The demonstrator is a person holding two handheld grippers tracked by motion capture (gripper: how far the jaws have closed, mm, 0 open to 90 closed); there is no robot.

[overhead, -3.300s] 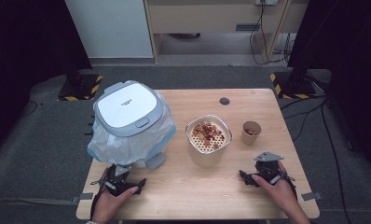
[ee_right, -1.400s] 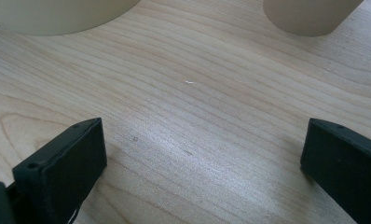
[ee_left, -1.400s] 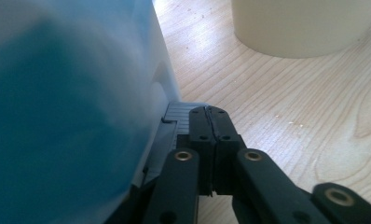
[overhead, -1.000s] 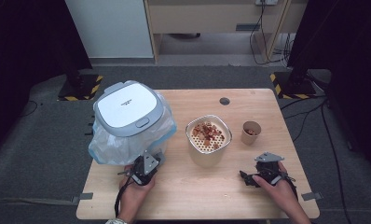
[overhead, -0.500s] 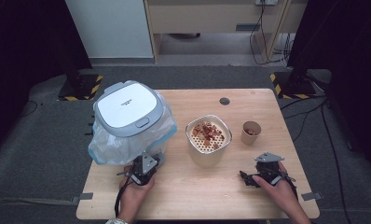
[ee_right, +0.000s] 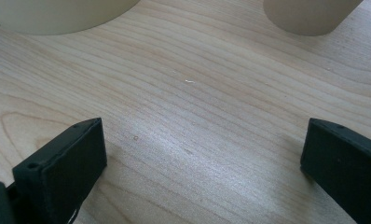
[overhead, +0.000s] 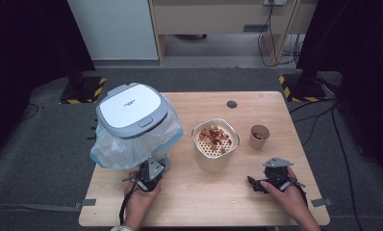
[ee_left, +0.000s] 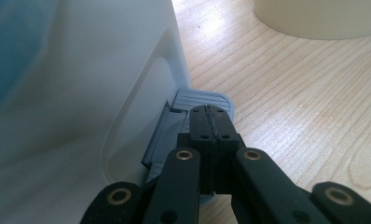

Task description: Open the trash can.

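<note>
- Left gripper [ee_left: 210,122] has its jaws pressed fully together with nothing between them, its tip directly over the grey ribbed pedal [ee_left: 207,100] at the foot of the white bin [ee_left: 81,107].
- From the high view, this gripper [overhead: 150,174] sits close in front of the bin's base, with the bin [overhead: 130,108], lid down and lined with a pale blue bag [overhead: 170,132], just beyond it.
- Step in hand, as judged: pushing the pedal down to lift the lid.
- To do it well, the closed tip should land on the ribbed middle of the pedal rather than its edge, and press straight down so that it does not slip off onto the table [ee_left: 305,116].
- Pressure should be steady; a push toward the bin would likely shove the light bin backward instead of opening it.
- Right gripper [ee_right: 202,154] stands wide open over bare wood, holding nothing, with the perforated bowl [overhead: 215,139] of reddish pieces and the small paper cup [overhead: 259,135] ahead of it.
- Seen from above, the right gripper [overhead: 261,183] rests near the person's edge of the table.
- Compared with the earliest frame, the left gripper has come forward from the table's near edge up to the bin's foot; since the two later frames it has hardly shifted.
- Right gripper, bowl, cup and bin lie as they did then, and the lid is shut as before.
</note>
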